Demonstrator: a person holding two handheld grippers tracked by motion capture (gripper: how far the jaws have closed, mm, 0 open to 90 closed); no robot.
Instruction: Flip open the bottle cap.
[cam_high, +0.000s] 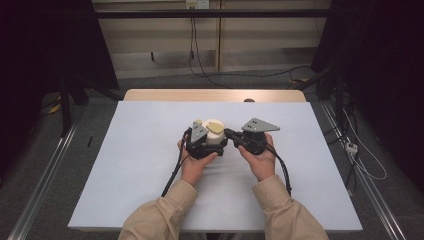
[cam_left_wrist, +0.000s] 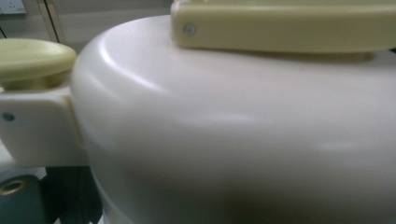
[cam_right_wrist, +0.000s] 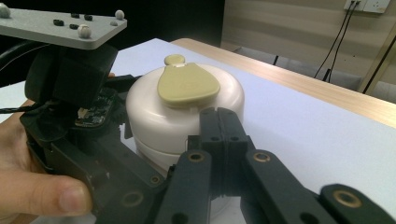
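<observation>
Mid-frame on the table, the cream container sits clamped in the left gripper, its yellow lid tab not yet lifted, while the right gripper noses in, fingers together, opening work ahead.

Cream round container, tan lid handle, upright on the table.

The white mat lay bare to the left, right and far side of the round cream container, open for passage; the near side was blocked by the left gripper hard against the container and the right gripper, jaws together, at its side; both forearms closed the table's near edge.
</observation>
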